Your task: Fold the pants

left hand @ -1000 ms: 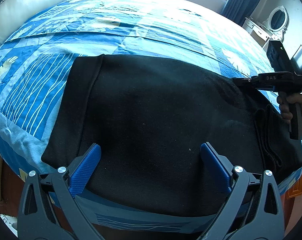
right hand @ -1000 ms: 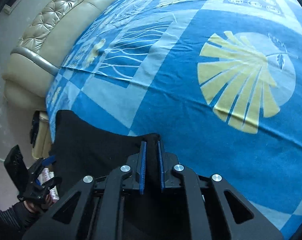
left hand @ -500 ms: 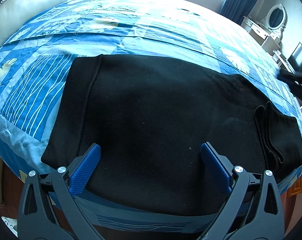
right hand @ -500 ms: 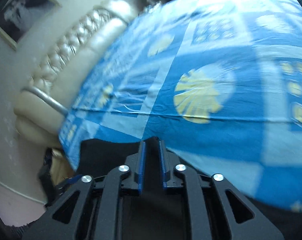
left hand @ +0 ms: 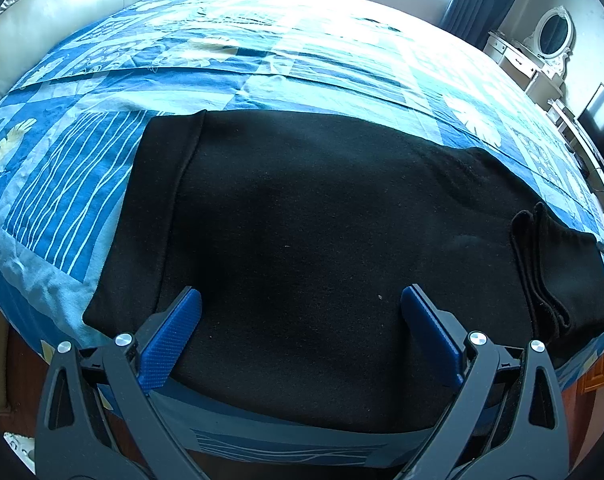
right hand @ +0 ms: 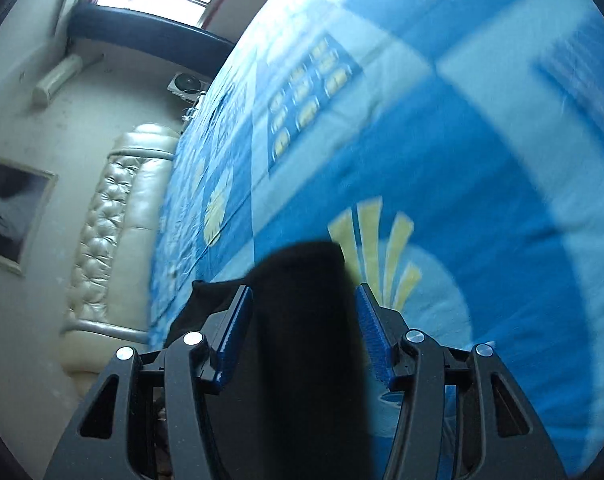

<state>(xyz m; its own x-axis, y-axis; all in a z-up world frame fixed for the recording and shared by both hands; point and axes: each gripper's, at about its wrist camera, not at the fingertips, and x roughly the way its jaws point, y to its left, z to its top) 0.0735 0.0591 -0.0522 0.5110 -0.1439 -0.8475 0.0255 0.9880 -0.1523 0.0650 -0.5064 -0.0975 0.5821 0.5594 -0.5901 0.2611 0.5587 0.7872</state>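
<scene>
- Here the black pants (left hand: 321, 248) lie flat across the near edge of the bed (left hand: 262, 60), already doubled over, with the waistband to the left and the stacked leg ends showing as layered edges at the right.
- By my reading, one fold is done and the step in hand is setting up the next one, bringing one end over the other to make a shorter bundle.
- The left gripper (left hand: 300, 330) hangs just over the near middle of the cloth, its jaws spread wide and holding nothing; both blue pads (left hand: 170, 340) are bare.
- The right gripper (right hand: 303, 334) has its jaws parted, with a dark strip of the pants between them. The pads do not look to press on the cloth, so I judge it released, though the picture is smeared.
- The next move likely calls for each tool to pinch a corner of one end through all layers, then lift and carry it across evenly so the edges stay lined up.
- The left view alone shows the whole garment, its waistband, and a dresser with an oval mirror (left hand: 553, 34) beyond.
- The right view alone shows the padded headboard (right hand: 114, 216), a framed picture (right hand: 10, 216) on the wall, and the cloth between that tool's jaws.
</scene>
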